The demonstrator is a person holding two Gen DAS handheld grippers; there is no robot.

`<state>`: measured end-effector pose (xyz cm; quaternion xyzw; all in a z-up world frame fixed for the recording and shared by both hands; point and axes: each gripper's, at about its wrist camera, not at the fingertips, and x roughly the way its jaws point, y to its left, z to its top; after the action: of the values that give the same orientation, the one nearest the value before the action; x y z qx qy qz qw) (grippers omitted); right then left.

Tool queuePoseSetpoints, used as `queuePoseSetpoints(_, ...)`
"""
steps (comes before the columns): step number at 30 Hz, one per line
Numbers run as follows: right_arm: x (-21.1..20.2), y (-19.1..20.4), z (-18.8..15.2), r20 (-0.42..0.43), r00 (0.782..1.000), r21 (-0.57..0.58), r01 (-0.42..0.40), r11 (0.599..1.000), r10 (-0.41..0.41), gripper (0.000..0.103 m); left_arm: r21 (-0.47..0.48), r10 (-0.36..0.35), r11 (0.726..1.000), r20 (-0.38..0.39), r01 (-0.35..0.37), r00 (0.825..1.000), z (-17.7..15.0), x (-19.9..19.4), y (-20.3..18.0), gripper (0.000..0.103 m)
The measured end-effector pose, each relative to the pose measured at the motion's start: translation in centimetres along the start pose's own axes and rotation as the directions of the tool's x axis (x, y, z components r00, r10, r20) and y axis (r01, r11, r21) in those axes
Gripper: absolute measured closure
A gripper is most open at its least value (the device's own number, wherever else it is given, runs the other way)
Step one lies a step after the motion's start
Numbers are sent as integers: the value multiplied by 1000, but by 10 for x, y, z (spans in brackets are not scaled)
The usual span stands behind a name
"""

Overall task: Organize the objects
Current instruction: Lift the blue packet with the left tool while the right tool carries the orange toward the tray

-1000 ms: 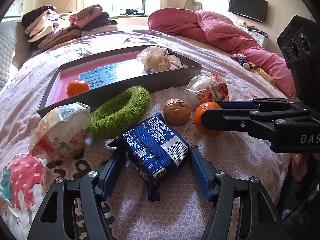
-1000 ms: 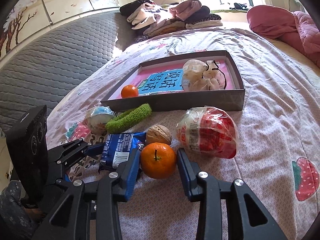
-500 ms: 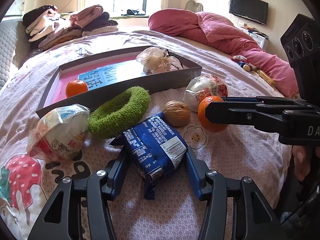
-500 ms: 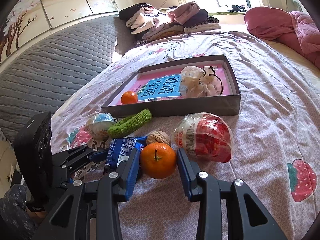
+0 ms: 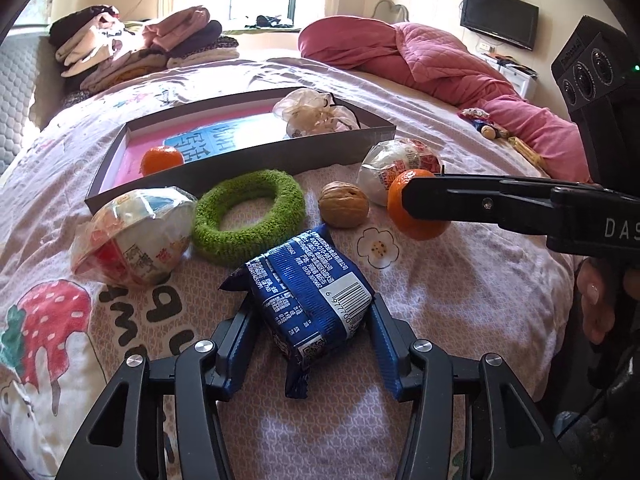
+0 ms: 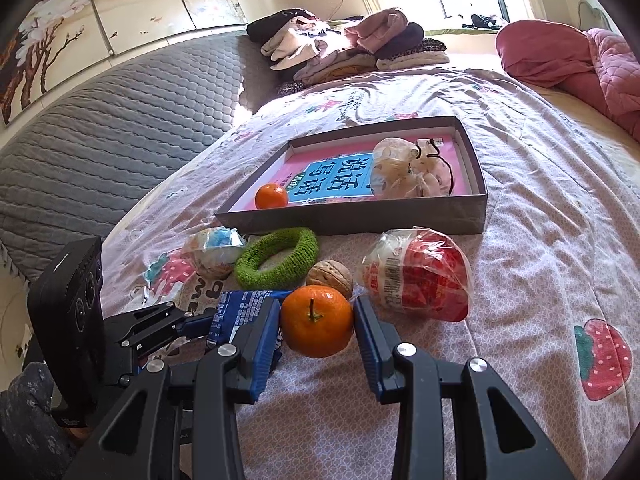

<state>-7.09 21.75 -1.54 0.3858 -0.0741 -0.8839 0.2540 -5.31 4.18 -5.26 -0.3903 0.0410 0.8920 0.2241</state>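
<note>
My left gripper (image 5: 310, 326) is shut on a blue snack packet (image 5: 308, 292) and holds it just above the bedspread. My right gripper (image 6: 316, 322) is shut on an orange (image 6: 317, 320), lifted off the bed; the orange also shows in the left wrist view (image 5: 416, 210). A grey shallow box (image 6: 476, 208) lies farther back, holding a second orange (image 6: 271, 195) and a clear bag (image 6: 404, 170). A walnut (image 6: 330, 274), a green knitted ring (image 6: 276, 262) and two wrapped snacks (image 6: 420, 274) (image 5: 134, 236) lie in front of the box.
Folded clothes (image 6: 344, 40) are stacked at the head of the bed. A pink quilt (image 5: 440, 64) lies along the right side. A grey padded headboard (image 6: 100, 128) runs along the left. Small items (image 5: 488, 130) lie by the quilt.
Both grippers have risen and drawn back a little with their loads. The orange has left the bedspread, and the left gripper has closed tighter on the packet.
</note>
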Motion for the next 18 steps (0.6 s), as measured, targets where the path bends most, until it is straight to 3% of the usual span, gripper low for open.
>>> queuePoseSetpoints(18,-18,12,8,61,998,-46,0,999,2,65,-7,11,1000,80,-10,997,8,-39,-6,49)
